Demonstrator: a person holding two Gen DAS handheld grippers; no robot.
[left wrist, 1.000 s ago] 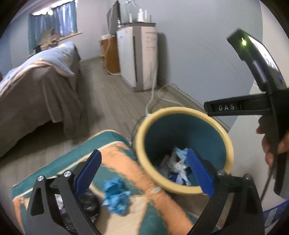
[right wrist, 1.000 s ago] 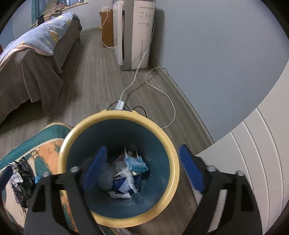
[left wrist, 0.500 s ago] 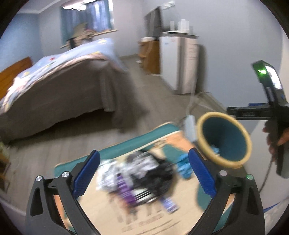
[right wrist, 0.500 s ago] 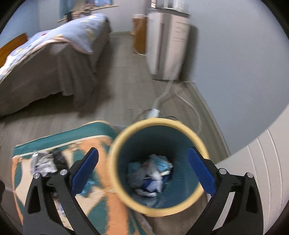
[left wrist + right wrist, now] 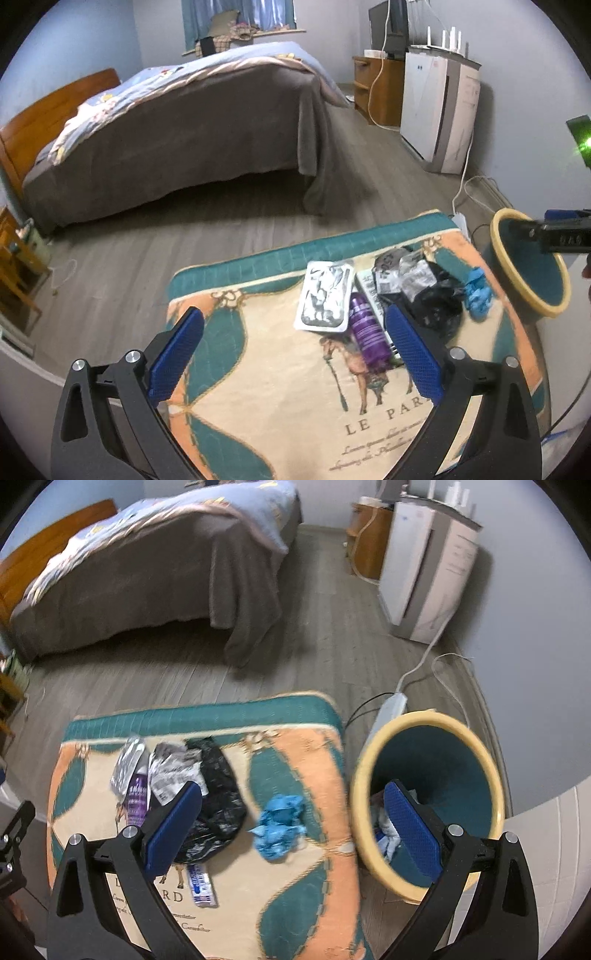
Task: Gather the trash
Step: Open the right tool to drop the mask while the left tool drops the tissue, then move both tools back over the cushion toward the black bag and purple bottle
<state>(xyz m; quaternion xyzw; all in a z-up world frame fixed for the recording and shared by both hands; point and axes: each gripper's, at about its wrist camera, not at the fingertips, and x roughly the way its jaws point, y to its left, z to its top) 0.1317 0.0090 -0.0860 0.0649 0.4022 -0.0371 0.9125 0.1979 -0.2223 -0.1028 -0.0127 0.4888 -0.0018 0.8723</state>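
**Both tongs empty above the rug, trash still lying beside the bin**

I have my left tongs spread wide with nothing between the blue pads, hovering over the rug. My right tongs are just as wide apart and equally empty — one pad sits over the rug, the other over the mouth of the bin.

The bin stands on the floor just off the rug's edge, yellow rim and teal inside, with crumpled paper and wrappers already at its bottom.

Everything else I place from the bin. Nearest it on the rug is a crumpled blue wad, clear of the rim but close. Further from the bin lies a black plastic bag, and touching that a crumpled grey-and-white wrapper. Beyond these, furthest from the bin, a purple tube lies beside a flat silver packet — the two touch along one side. A small white-and-blue sachet lies alone, on my side of the black bag.

Behind the rug, well away from the bin, I see the bed; a white appliance stands against the wall, its cord running down to the floor by the bin.
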